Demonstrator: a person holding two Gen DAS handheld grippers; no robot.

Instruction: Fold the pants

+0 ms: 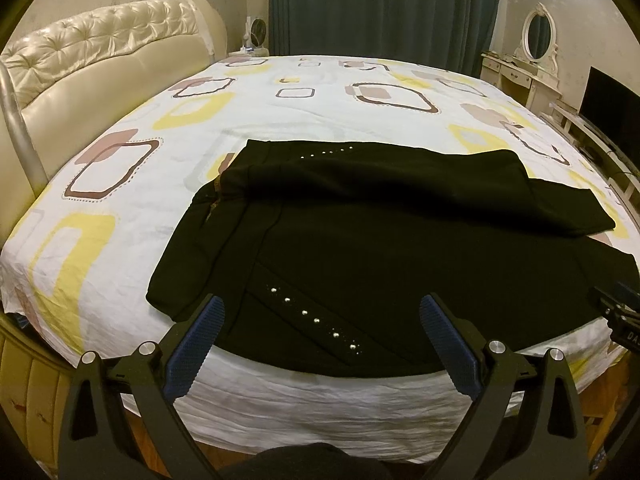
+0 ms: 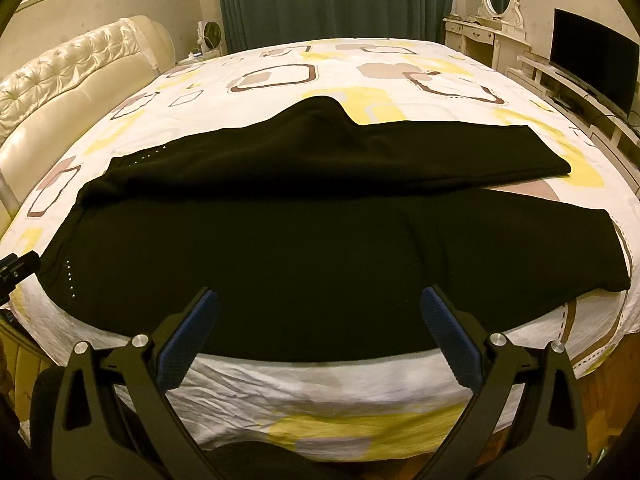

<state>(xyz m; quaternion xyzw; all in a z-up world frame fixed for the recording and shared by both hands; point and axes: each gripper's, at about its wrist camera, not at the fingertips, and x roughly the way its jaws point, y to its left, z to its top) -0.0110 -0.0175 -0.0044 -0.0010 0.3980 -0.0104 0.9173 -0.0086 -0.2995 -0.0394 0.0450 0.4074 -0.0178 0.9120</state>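
- hovering at the near edge of the bed (image 1: 120,184), the left gripper (image 1: 322,308) has its two fingers spread wide apart, holding nothing; the blue pads (image 1: 196,340) sit over the near edge of the pants without clearly touching the cloth.
- the right gripper (image 2: 320,300) is just as wide open and empty, its blue pads (image 2: 188,336) over the near hem of the cloth; whether they touch it cannot be told.
- the black pants (image 2: 280,248) lie flat on the patterned sheet (image 2: 280,384), close to the near edge of the bed.
- their long axis runs side to side across both views: waist end to the left, leg ends to the right.
- one leg lies nearer the grippers, the other behind it, the two parting slightly toward the right.
- a row of small silver studs (image 1: 312,318) slants across the cloth between the left gripper's fingers.
- beyond the bed are a tufted cream headboard (image 1: 100,52), dark green curtains (image 1: 384,8) and a white dressing table (image 2: 484,36) with an oval mirror.
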